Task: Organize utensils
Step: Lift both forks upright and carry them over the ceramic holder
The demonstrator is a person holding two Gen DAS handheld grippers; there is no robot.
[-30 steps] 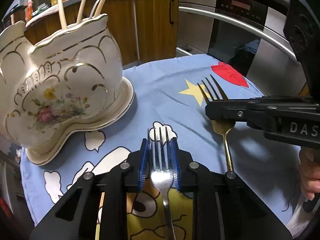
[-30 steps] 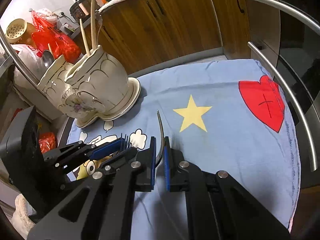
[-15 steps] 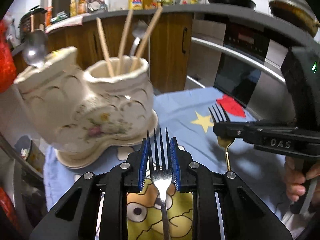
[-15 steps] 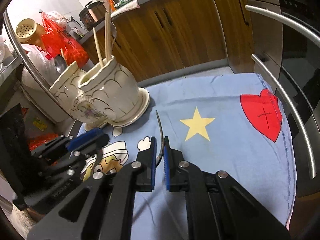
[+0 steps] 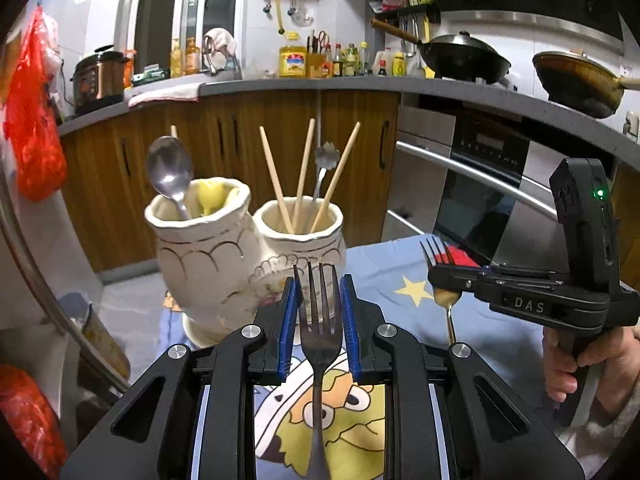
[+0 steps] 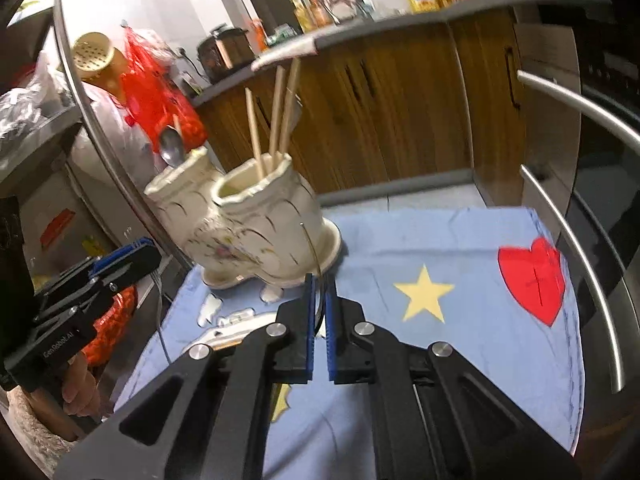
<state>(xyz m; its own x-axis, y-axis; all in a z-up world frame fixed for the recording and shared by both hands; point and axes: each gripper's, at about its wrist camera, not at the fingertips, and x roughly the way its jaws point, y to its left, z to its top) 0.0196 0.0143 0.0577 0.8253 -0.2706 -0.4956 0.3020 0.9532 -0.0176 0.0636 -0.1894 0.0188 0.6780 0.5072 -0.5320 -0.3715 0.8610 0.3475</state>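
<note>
My left gripper (image 5: 319, 308) is shut on a silver fork (image 5: 318, 320), tines up, held above the cloth in front of the white two-cup ceramic holder (image 5: 224, 256). My right gripper (image 6: 319, 312) is shut on a gold fork (image 6: 314, 252), seen edge-on; in the left wrist view that fork (image 5: 440, 276) stands upright at the right in the right gripper (image 5: 444, 280). The holder's left cup has a silver spoon (image 5: 170, 172), its right cup has wooden chopsticks (image 5: 304, 176). The holder (image 6: 256, 232) stands ahead-left of my right gripper.
A blue cartoon cloth (image 6: 460, 300) with a yellow star and red heart covers the table. An oven with steel handles (image 5: 480, 176) is at the right, wooden cabinets (image 5: 224, 148) behind. The left gripper (image 6: 120, 268) shows at the left edge of the right wrist view.
Both grippers have risen with their forks; the views now look level at the holder's rims instead of down at the cloth. The holder appears farther off.
</note>
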